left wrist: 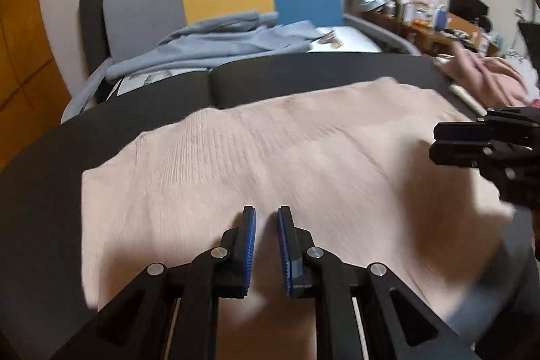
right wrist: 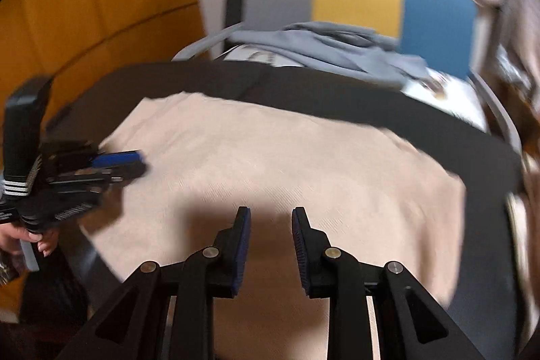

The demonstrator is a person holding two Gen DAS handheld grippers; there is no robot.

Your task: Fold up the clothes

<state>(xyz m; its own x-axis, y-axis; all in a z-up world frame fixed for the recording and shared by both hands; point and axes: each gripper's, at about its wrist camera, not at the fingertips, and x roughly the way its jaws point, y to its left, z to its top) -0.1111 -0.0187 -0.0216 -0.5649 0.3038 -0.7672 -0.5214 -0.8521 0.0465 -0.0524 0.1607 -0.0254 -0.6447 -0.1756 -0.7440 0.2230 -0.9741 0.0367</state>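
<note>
Pale-pink ribbed knit garment (left wrist: 270,157) spread flat ahead, long axis crosswise; my left tongs (left wrist: 266,218) narrow, right tongs (right wrist: 271,218) wider, both empty above near edge.

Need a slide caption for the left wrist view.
Left gripper open above the beige sweater spread flat; right gripper alongside.

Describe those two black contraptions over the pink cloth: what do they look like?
Each tool, left and right, is matte black plastic: two angular linkage arms joined by round silver pivot pins, ending in narrow fingers faced with ribbed blue pads. From the side, the left tool shows white stripe markings near its handle.
</note>
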